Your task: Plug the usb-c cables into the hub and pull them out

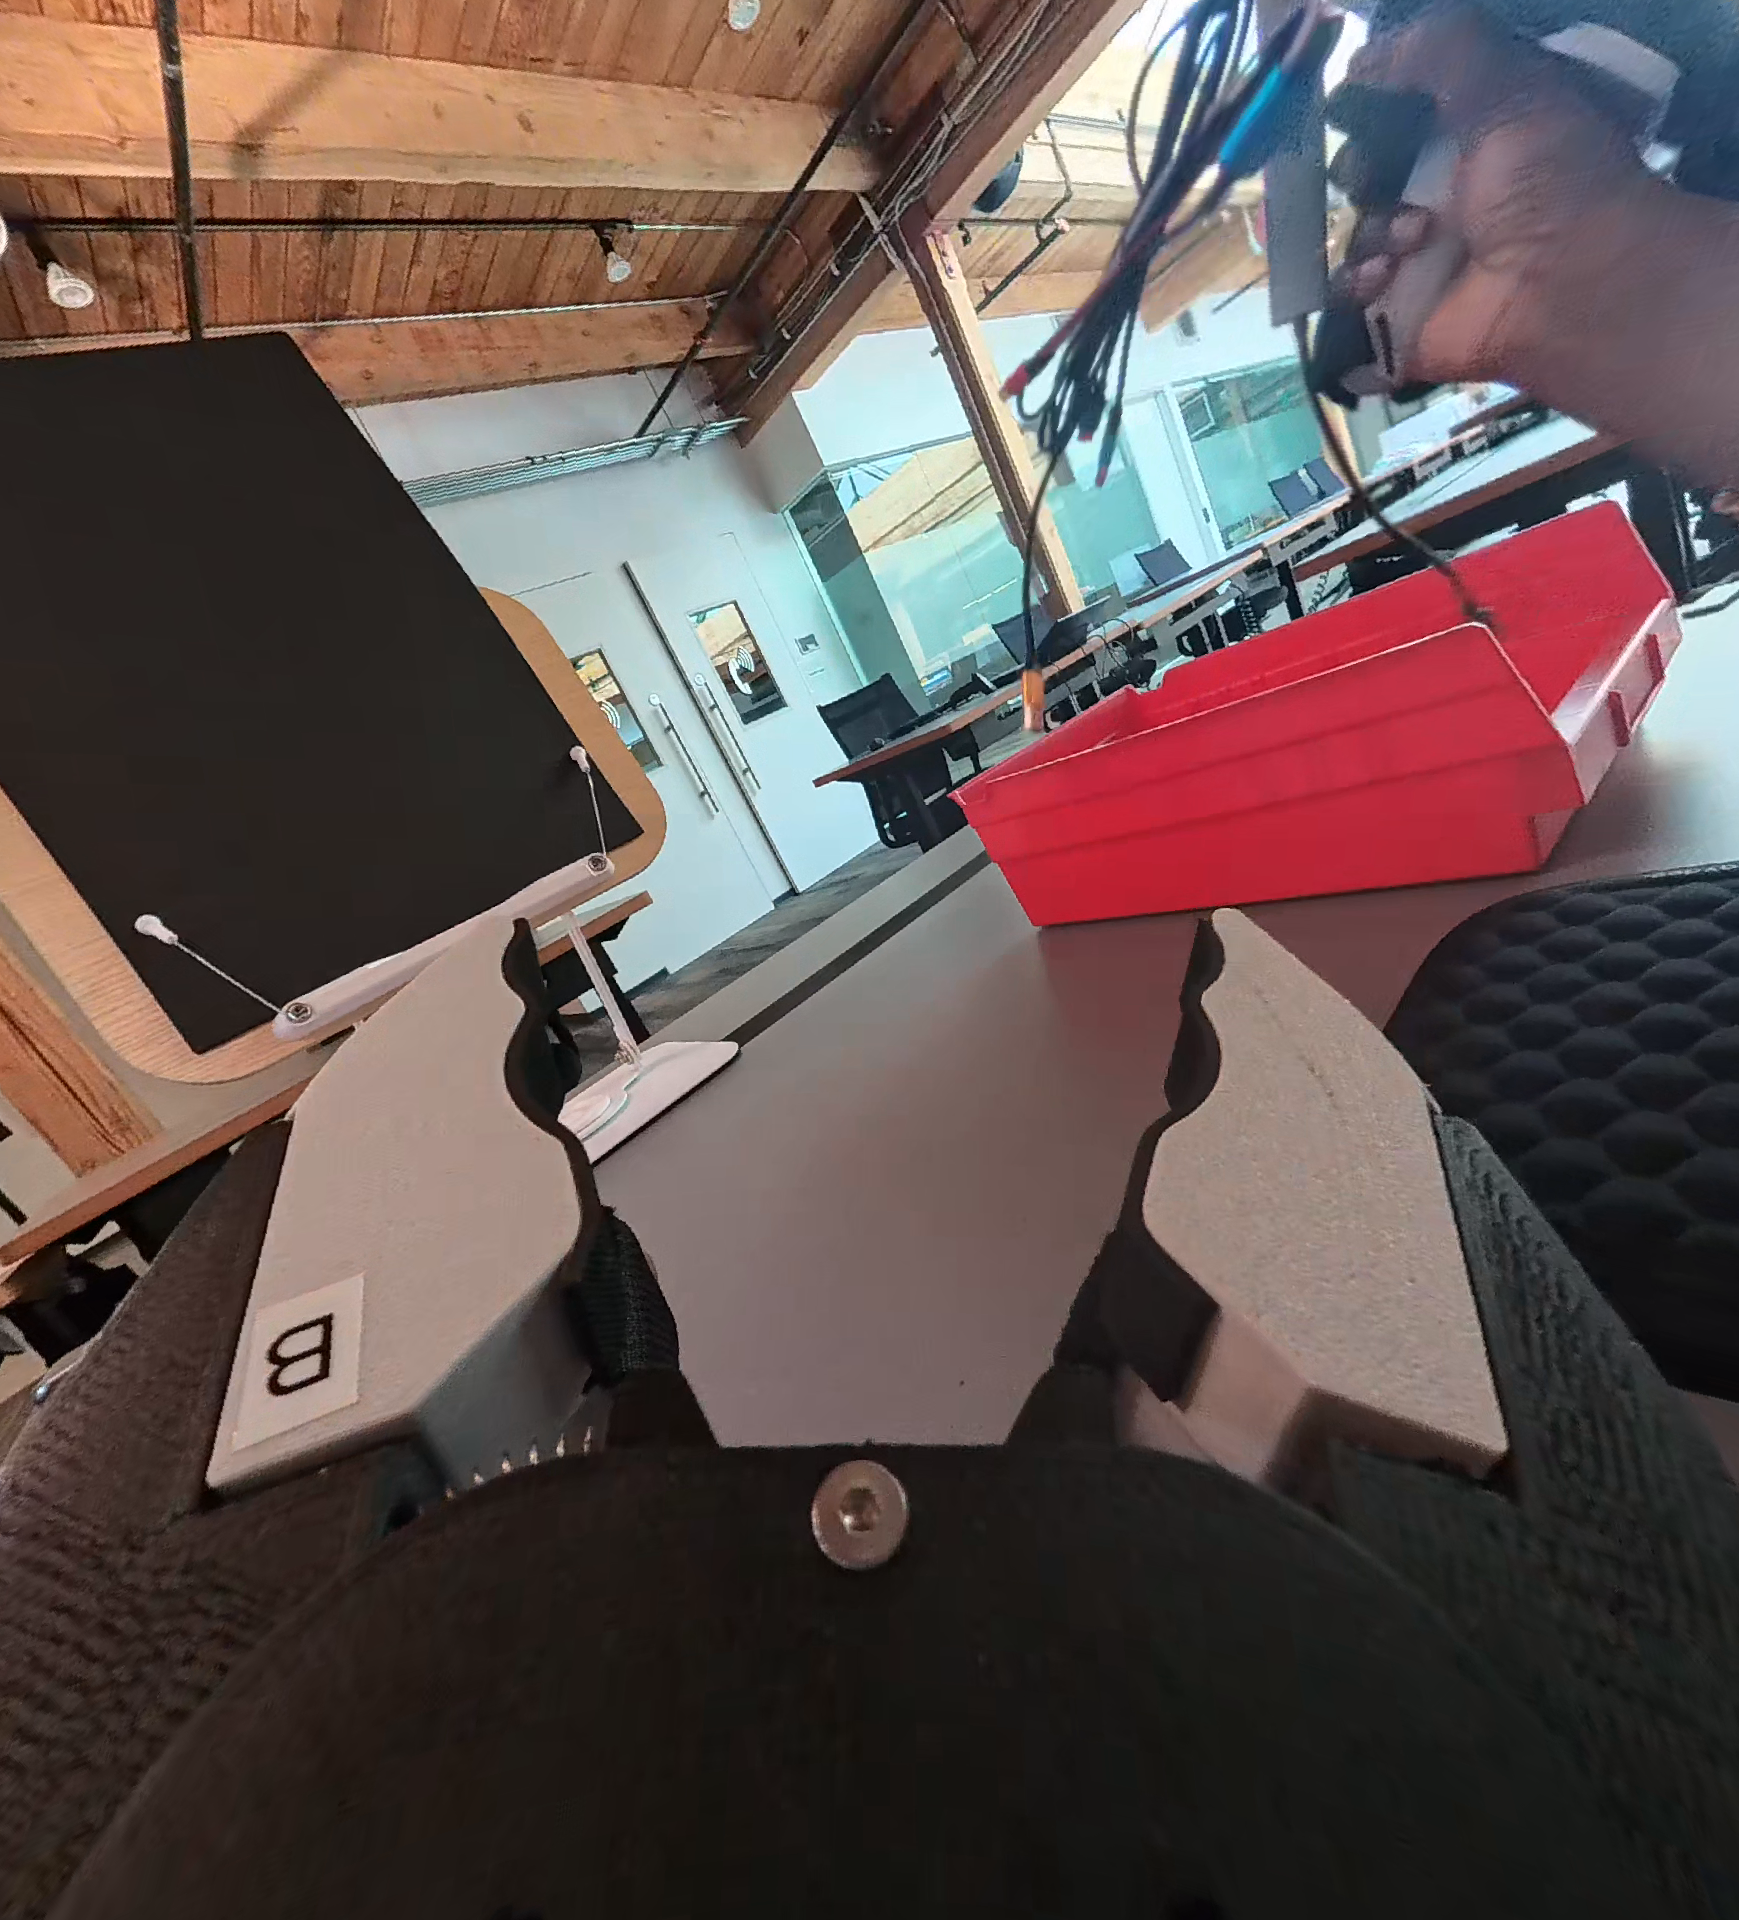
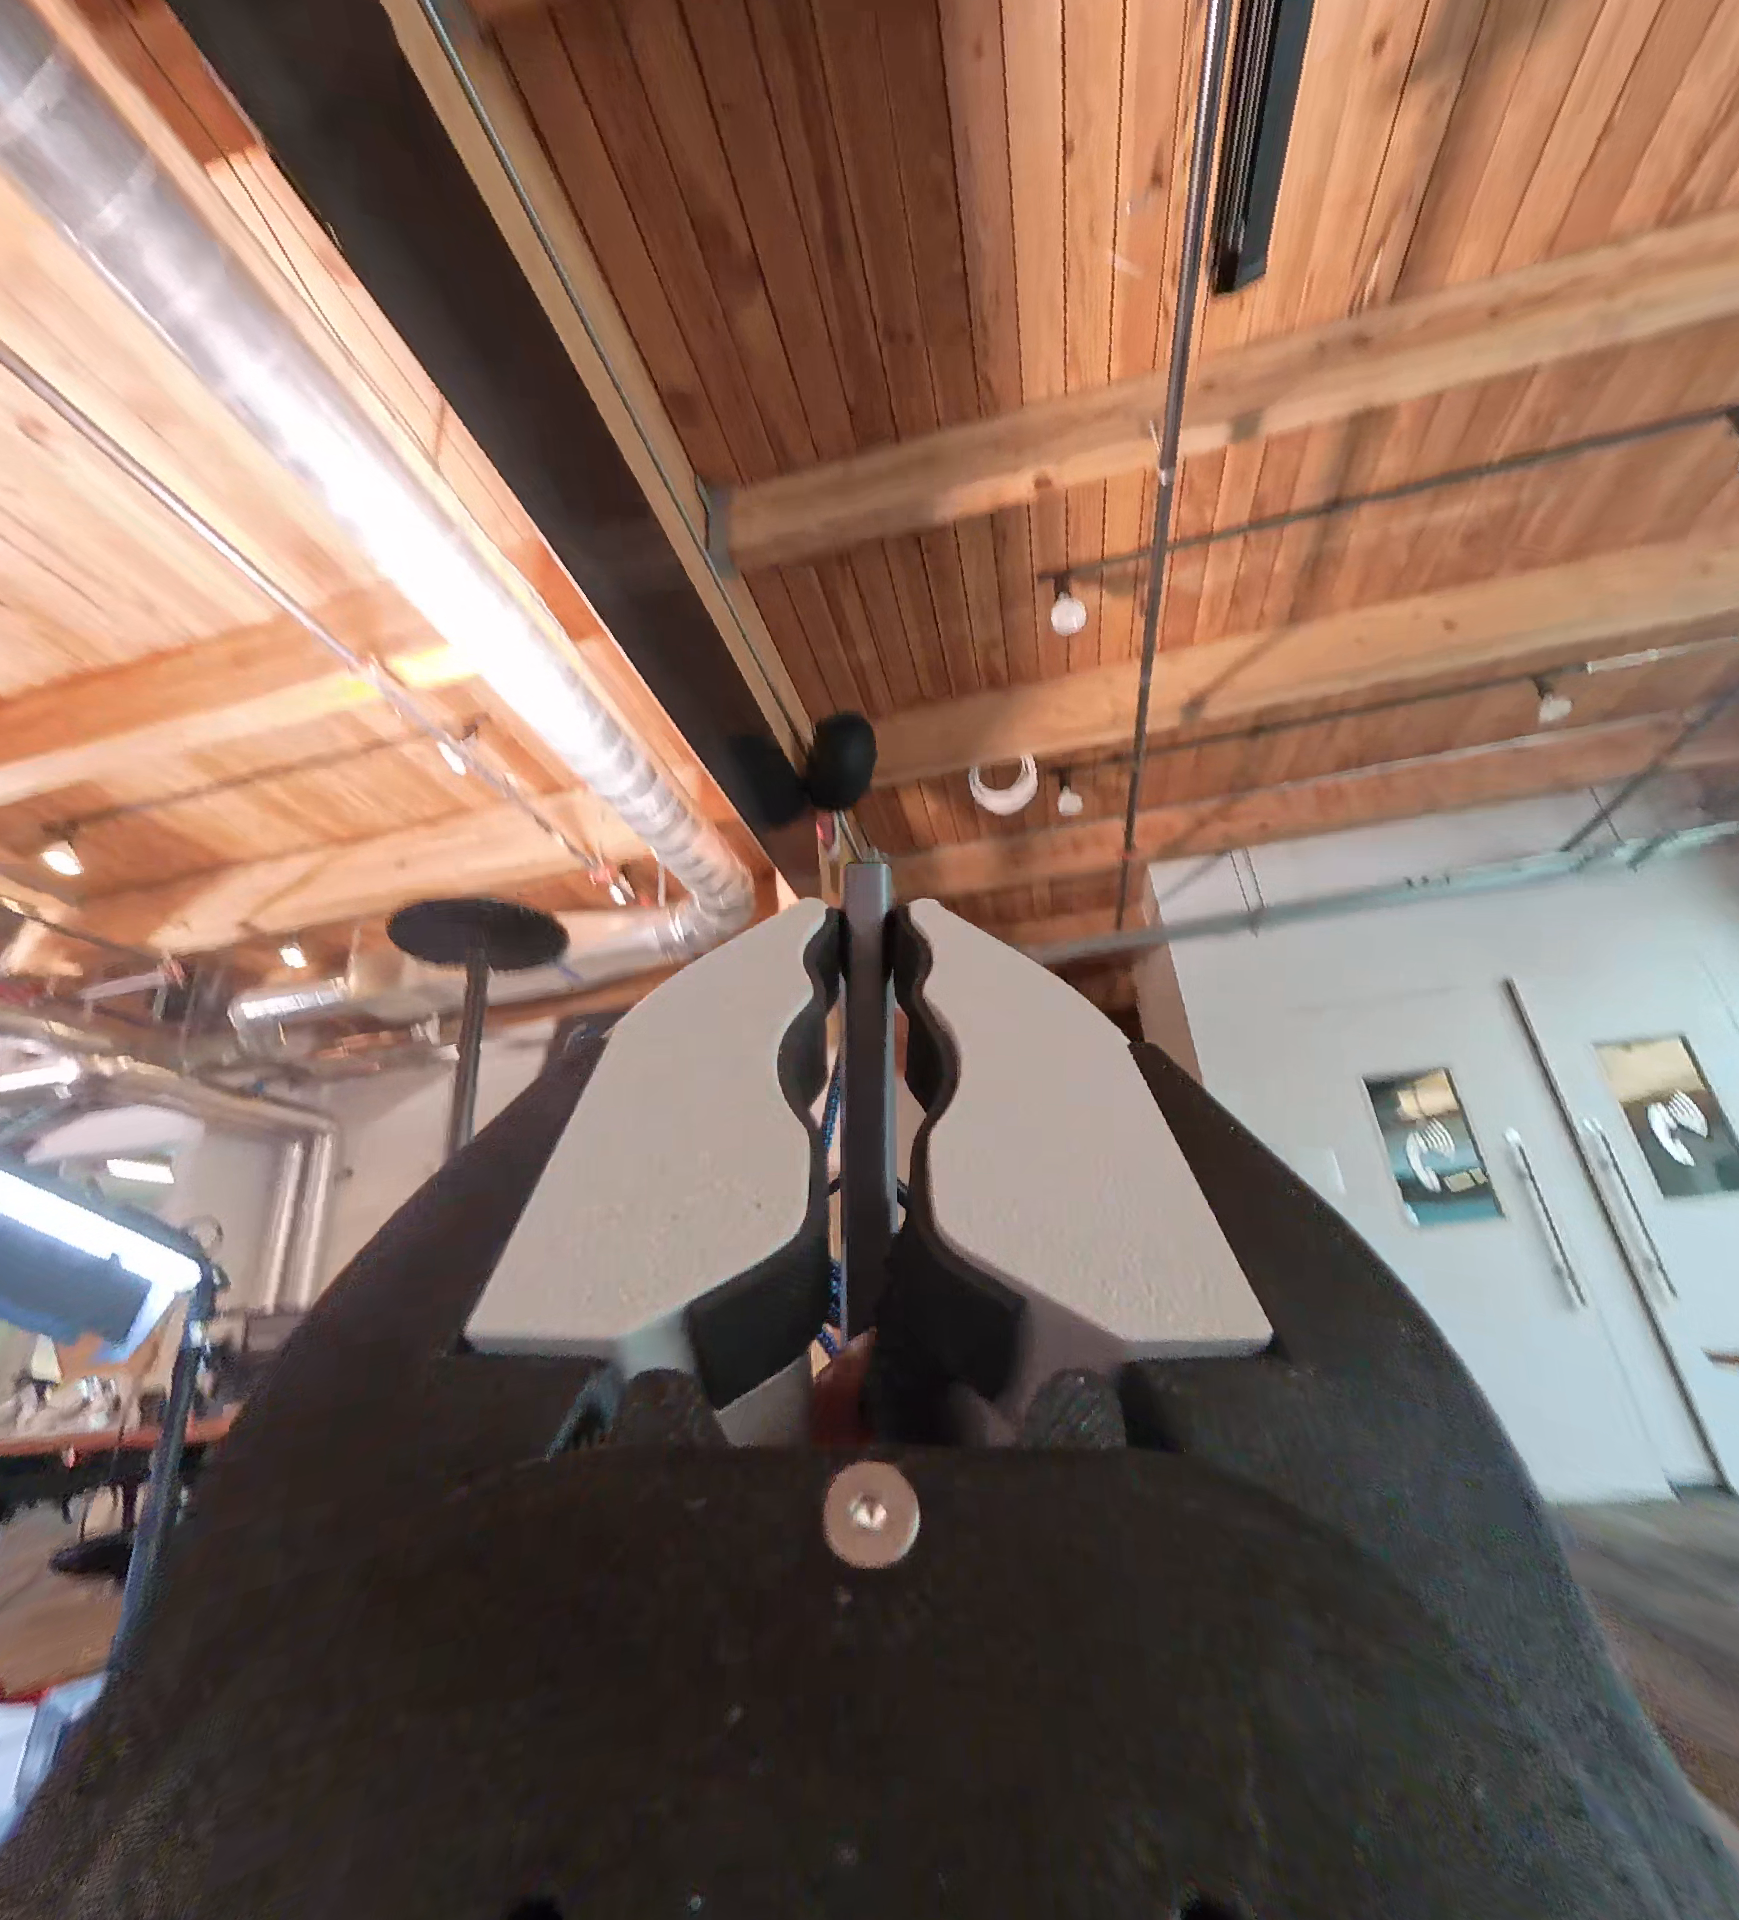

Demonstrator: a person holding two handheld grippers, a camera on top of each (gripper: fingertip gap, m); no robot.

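We see the left gripper (image 1: 865, 1039), jaws spread wide with nothing between them, low over the dark grey tabletop (image 1: 896, 1195). At 2 o'clock sits a shallow red plastic bin (image 1: 1291, 769); its contents are hidden by the wall. Beyond it, at 1 o'clock, a blurred hand (image 1: 1571, 301) lifts the right gripper with a bundle of thin dark cables with red and blue plugs (image 1: 1104, 353) hanging down. In the right wrist view the right gripper (image 2: 867, 935) is clamped on a slim grey metal hub (image 2: 867, 1060), seen edge-on; its ports can't be made out.
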